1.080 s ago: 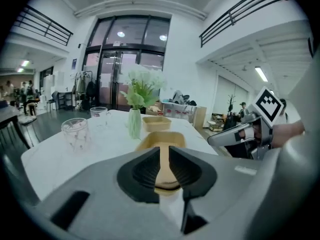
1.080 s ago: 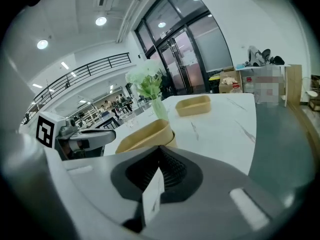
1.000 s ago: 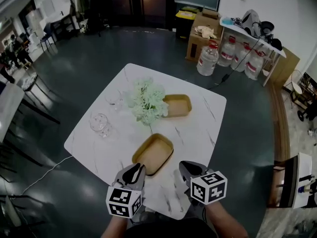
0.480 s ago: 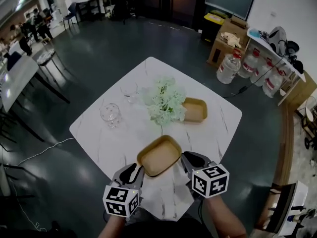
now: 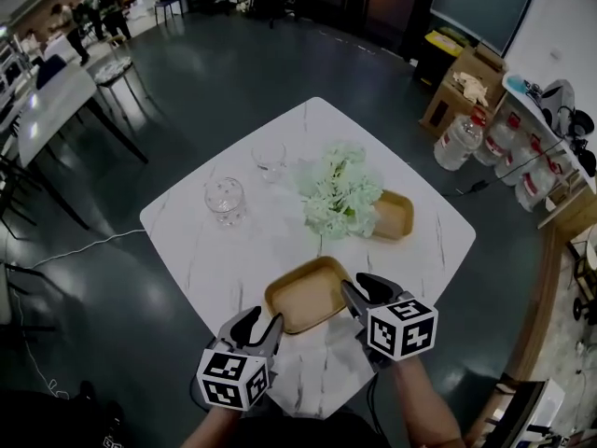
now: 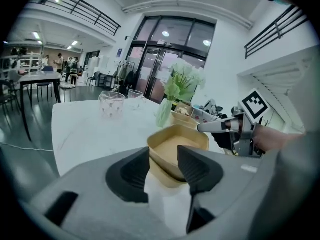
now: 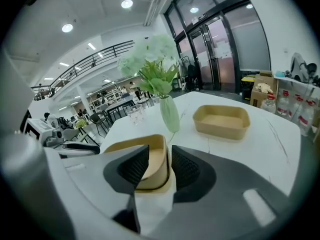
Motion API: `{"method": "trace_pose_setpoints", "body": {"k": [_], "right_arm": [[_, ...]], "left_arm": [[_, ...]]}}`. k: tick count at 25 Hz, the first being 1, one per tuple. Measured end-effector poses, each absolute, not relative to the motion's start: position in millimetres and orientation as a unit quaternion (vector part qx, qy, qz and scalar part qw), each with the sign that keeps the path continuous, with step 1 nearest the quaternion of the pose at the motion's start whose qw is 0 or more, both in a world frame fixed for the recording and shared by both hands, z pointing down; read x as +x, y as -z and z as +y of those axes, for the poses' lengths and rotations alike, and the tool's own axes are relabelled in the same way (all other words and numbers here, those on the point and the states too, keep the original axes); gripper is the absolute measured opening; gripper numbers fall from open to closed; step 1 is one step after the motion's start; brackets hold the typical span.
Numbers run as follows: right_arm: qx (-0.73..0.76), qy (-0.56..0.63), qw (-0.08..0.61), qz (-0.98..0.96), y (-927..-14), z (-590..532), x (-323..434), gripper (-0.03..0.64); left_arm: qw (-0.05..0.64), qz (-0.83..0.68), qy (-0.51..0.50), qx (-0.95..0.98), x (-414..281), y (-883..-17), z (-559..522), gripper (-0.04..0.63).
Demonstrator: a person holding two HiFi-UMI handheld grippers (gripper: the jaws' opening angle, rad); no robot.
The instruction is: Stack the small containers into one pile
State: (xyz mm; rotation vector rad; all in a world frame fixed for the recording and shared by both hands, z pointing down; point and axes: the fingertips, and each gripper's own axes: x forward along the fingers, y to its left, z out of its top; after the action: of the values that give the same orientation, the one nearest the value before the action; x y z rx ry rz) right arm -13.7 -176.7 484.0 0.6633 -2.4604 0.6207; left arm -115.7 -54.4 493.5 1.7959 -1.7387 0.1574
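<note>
Left hand-held gripper (image 5: 259,323), right hand-held gripper (image 5: 362,287): jaws just opening, spread, near container (image 5: 303,295) rim between each pair, unpinched. Far container (image 5: 396,215) ahead of right one. Likely light, thin-walled, bendy; pinch rim gently

The near container (image 5: 308,299) and far container (image 5: 396,215) are tan, table (image 5: 242,250) white, grey-veined.

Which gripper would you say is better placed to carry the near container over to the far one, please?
Right, probably. The left gripper and right gripper have both just been opening their jaws astride the rim of the near container, but the right one sits nearer the far container.
</note>
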Motion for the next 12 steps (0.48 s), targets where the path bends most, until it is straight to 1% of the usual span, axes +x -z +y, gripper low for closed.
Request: {"method": "trace_pose_setpoints", "body": {"k": [12], "right_arm": [[0.226,-0.259,0.29,-0.893,-520.9,-181.4,-21.8,0.143]], "left_arm": [[0.336,-0.668,-0.055,0.662,-111.6,-509.7,-58.7,0.186]]}}
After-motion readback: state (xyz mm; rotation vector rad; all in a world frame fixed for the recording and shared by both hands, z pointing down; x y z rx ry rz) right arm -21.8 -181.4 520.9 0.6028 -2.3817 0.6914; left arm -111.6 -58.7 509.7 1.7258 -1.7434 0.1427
